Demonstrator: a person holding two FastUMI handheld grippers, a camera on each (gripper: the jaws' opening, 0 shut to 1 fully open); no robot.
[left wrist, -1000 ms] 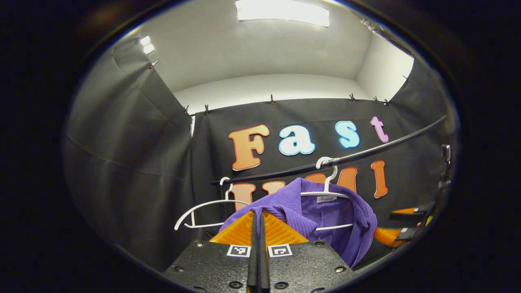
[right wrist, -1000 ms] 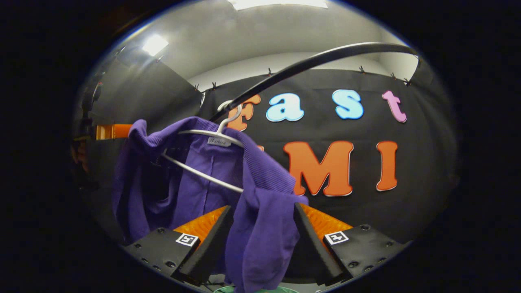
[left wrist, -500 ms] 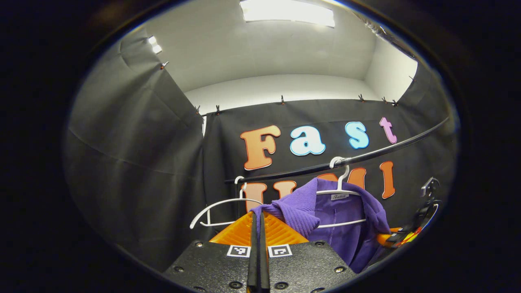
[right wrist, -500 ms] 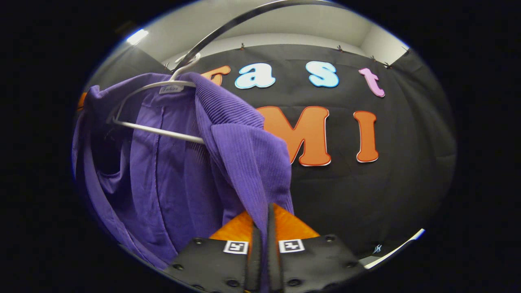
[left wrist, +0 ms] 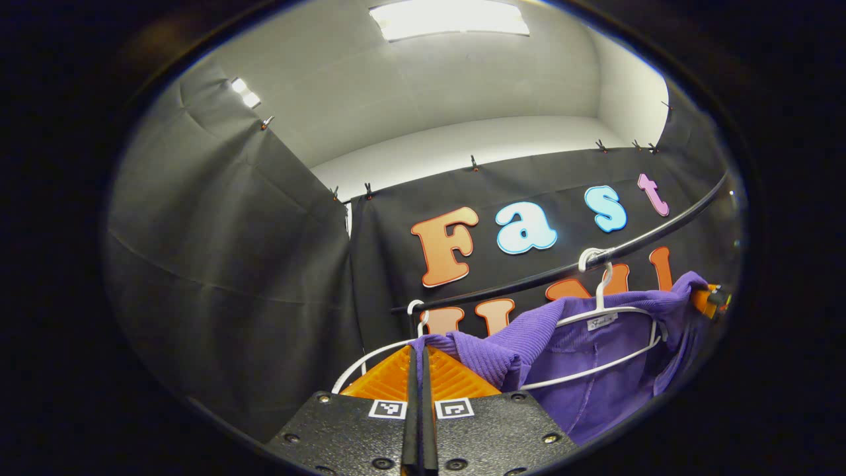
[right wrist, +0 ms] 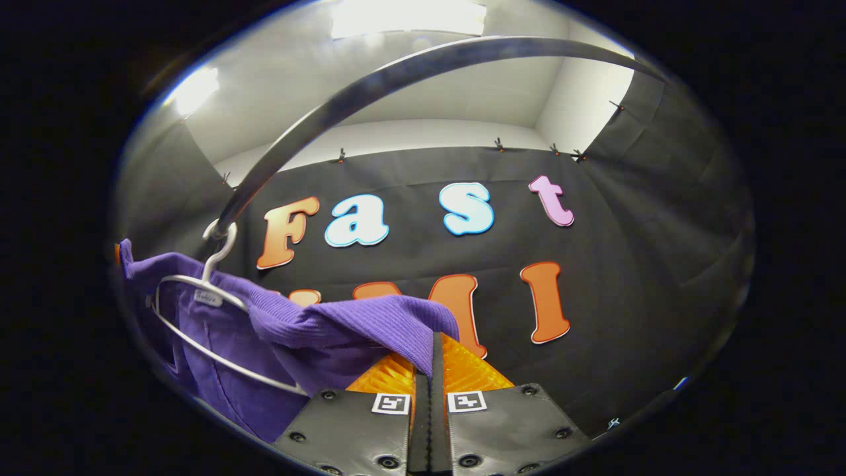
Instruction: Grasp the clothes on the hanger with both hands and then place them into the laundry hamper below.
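- While both tools pinch the same garment, the left gripper (left wrist: 417, 354) sits clenched on one ribbed shoulder edge of the purple cardigan (left wrist: 522, 340), cloth bunching right at its fingertips.
- The right gripper (right wrist: 433, 350) is likewise clamped on the opposite shoulder edge of the cardigan, fabric stretched from its tips back toward the hanger.
- Between the two grips, the cardigan hangs on a white plastic hanger (left wrist: 611, 317), whose hook sits over the black clothes rail (left wrist: 529, 277); the body of the garment droops beneath the hanger's lower bar.
- Just beside it on the rail, in the left gripper view, hangs a second white hanger (left wrist: 370, 357), bare.
- The laundry hamper lies somewhere below both cameras, so its position cannot be judged.
- Risk, as I read it: the shoulders look only partly pulled off the hanger's arms, so a straight downward tug could drag the hanger off the rail with the cardigan.
- Uneven pulling by one hand could tilt the hanger and snag the collar.
- Each grip holds only a thin edge of knit; that could slip under the garment's weight.
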